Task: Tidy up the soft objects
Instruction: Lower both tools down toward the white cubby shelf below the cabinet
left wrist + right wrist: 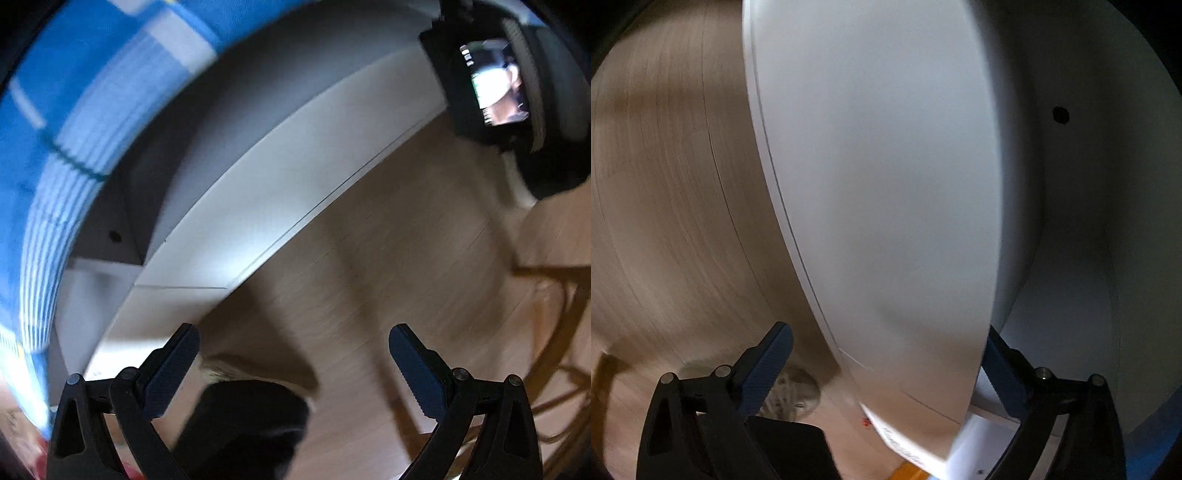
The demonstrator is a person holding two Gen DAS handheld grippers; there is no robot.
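The wooden floor takes up most of what either camera sees, pale planks all smeared by blur. Standing on it is one white cabinet, and everything else is best placed against that. Behind the cabinet in the left view runs a band of blue checked fabric (bedding perhaps, though it is too blurred to say), the only plainly soft thing here, and it lies loose, not gathered up. At the cabinet's far end hangs the other handheld device, its little screen lit.

Two grippers, then. The left gripper is spread wide over the floor in front of the cabinet, with nothing between its fingers. The right gripper is spread just as wide, straddling the cabinet's front edge yet gripping nothing.

By my reckoning the tidying has little to show: no soft object is held, and none can be seen put away.
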